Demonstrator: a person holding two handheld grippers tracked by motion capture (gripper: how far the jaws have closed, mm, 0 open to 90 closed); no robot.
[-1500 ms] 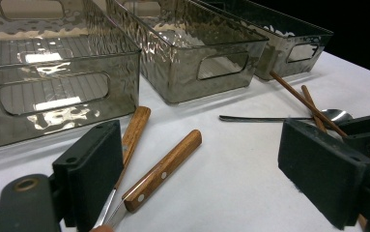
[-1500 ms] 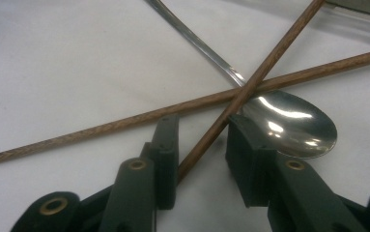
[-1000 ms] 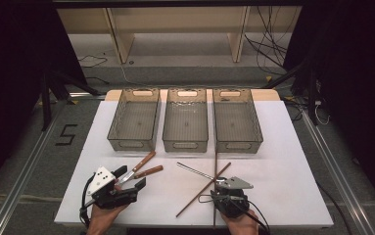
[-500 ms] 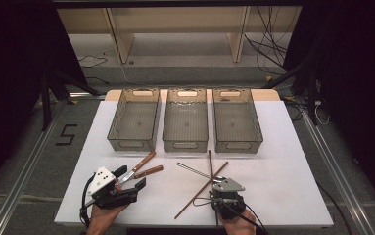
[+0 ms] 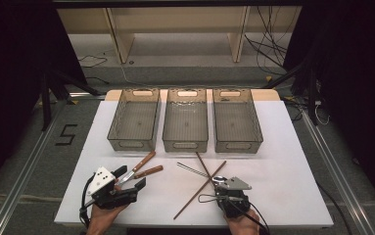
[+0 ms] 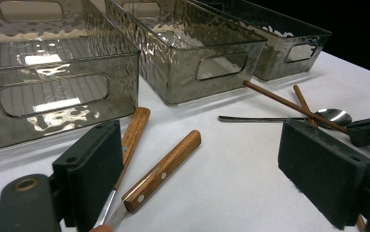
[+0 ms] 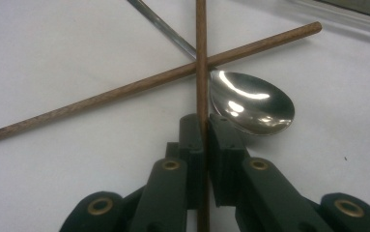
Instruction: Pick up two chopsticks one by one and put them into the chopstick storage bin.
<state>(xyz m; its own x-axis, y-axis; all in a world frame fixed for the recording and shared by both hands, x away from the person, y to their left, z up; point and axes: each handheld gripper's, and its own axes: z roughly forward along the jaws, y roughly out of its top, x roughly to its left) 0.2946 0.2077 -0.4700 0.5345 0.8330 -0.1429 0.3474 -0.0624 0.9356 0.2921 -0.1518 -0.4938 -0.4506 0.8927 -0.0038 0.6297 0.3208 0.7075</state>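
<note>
Tongs in the right hand (image 7: 203, 126) grasp a slim brown wooden chopstick (image 7: 201, 53), their black jaws having just been closing, with the stick now pinched between the pads. That chopstick runs straight away from the jaws and crosses over a second brown wooden chopstick (image 7: 124, 92) lying slantwise on the white bench (image 7: 52, 43). Just beside the crossing lies a shiny metal spoon (image 7: 250, 102), its bowl close to the right jaw and its thin handle passing under the sticks. In the high view the right tongs (image 5: 220, 185) sit near the bench's front edge. The left tongs (image 6: 211, 164) are released, jaws wide apart, near two wooden-handled knives (image 6: 161, 169) that lie on the bench, ungripped. Beyond them stand three smoky transparent plastic bins (image 5: 185, 120) in a row, side by side.
</note>
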